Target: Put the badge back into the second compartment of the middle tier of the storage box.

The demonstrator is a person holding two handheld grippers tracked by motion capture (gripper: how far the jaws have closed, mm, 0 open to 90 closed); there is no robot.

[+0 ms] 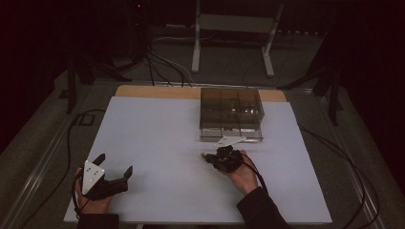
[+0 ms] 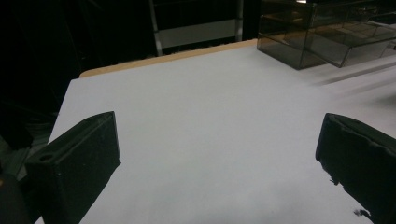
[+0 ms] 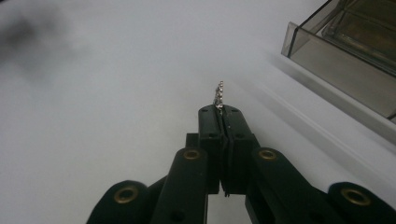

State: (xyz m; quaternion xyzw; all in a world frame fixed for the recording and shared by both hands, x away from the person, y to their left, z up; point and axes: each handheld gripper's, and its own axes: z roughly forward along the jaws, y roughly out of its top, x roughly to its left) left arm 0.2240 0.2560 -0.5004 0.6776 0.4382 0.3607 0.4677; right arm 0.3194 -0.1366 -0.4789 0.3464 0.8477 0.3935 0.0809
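We have the right gripper (image 3: 223,111) pinched tight, jaws pressed together on a small silver chain-like piece (image 3: 218,95) that sticks out past the tips; too small to tell exactly what it is. In the high view that gripper (image 1: 206,156) sits low over the white table (image 1: 157,143), tips pointing away from the smoked clear organizer box (image 1: 231,113), which lies just behind and to its side. In the right gripper view a box corner (image 3: 343,51) shows up and off to one side of the jaws, near but apart.

The left gripper (image 1: 113,167) rests spread wide at the near edge, holding nothing; its view shows bare table (image 2: 210,140) between the jaws and the box (image 2: 327,35) far ahead.

Step in hand, as we judge it: carrying the tiny piece, either to or from a compartment. Next move calls for swinging the tips toward the box, keeping the pinch firm so the piece doesn't slip, then lining up over one compartment before letting go. The left gripper isn't needed unless the box slides.
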